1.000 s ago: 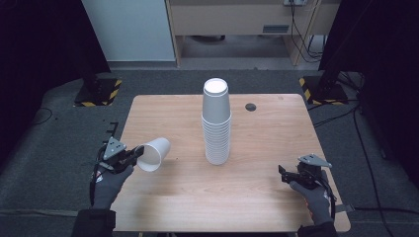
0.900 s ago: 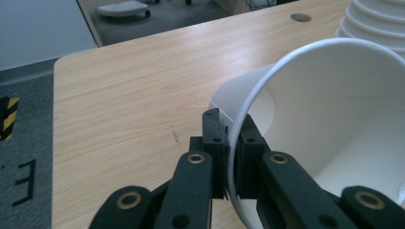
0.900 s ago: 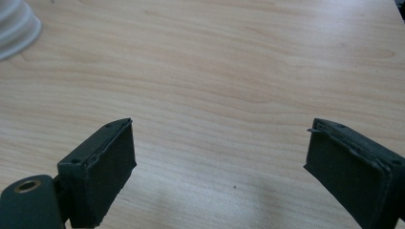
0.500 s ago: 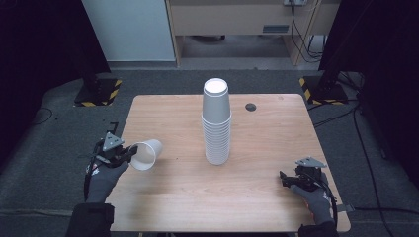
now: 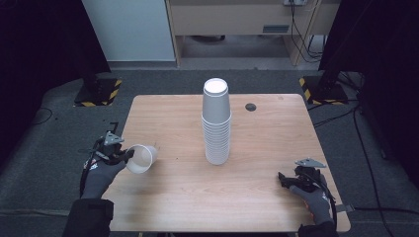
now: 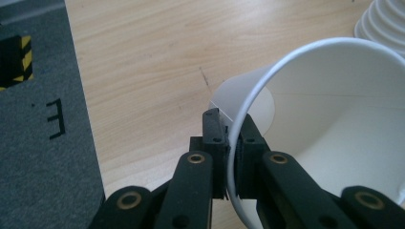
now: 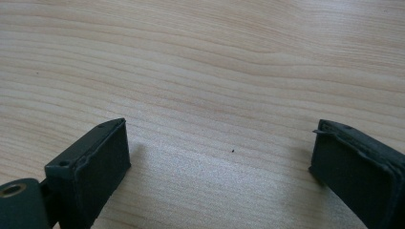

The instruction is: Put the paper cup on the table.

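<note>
While the left claw point(image 5: 127, 154) pinches the paper cup point(image 5: 142, 158) by its rim at the bench's point(image 5: 276, 123) left edge, a gentle grip matters (thin walls crease); carry it level toward the stack point(image 5: 216, 123). The right claw point(image 5: 282, 178) gapes empty.

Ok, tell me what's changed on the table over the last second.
The left gripper, shut on the rim of the loose cup, has drawn it back toward the table's near left edge, with the cup's mouth now turned more toward the camera. The right gripper has slid slightly nearer the near edge, jaws open and holding nothing. The cup stack and the table are as they were.
</note>
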The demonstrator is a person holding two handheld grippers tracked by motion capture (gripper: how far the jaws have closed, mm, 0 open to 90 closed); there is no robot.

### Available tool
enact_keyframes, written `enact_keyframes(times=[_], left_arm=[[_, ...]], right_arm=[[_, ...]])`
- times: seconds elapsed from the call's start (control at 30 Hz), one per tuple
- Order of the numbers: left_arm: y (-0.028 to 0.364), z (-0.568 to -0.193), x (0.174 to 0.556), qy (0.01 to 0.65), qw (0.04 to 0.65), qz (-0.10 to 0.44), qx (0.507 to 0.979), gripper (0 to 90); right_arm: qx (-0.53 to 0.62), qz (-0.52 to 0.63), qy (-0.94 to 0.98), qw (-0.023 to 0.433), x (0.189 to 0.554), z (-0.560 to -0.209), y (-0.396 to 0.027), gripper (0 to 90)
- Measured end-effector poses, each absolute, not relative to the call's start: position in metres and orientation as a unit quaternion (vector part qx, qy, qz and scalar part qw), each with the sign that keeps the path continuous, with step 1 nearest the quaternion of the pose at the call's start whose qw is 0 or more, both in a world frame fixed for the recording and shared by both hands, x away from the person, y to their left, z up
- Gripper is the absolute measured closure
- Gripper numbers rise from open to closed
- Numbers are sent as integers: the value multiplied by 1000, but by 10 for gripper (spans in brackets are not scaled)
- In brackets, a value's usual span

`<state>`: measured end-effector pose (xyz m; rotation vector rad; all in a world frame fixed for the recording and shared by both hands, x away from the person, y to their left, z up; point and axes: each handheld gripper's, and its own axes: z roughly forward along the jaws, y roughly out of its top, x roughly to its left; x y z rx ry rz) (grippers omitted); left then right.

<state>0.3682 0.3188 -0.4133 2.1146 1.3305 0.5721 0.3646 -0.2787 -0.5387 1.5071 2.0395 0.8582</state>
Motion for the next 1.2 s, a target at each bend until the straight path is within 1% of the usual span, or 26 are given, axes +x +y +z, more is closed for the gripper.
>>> enact_keyframes(times=[0.17,0.33,0.37,0.5,0.93,1.2], left_arm=[[320,-413,371,504,259,188,802,857],[319,-415,373,515,244,163,805,857],[318,-415,375,517,228,154,810,857],[315,-414,377,520,212,138,816,856],[314,-412,383,551,183,101,808,856],[312,-415,386,567,157,68,805,853]], right_arm=[[549,312,741,229,365,-539,-279,60],[549,312,741,229,365,-539,-279,60],[549,312,741,229,365,-539,-279,60],[549,312,741,229,365,-539,-279,60],[549,312,741,229,365,-539,-279,60],[549,312,741,229,365,-539,-279,59]])
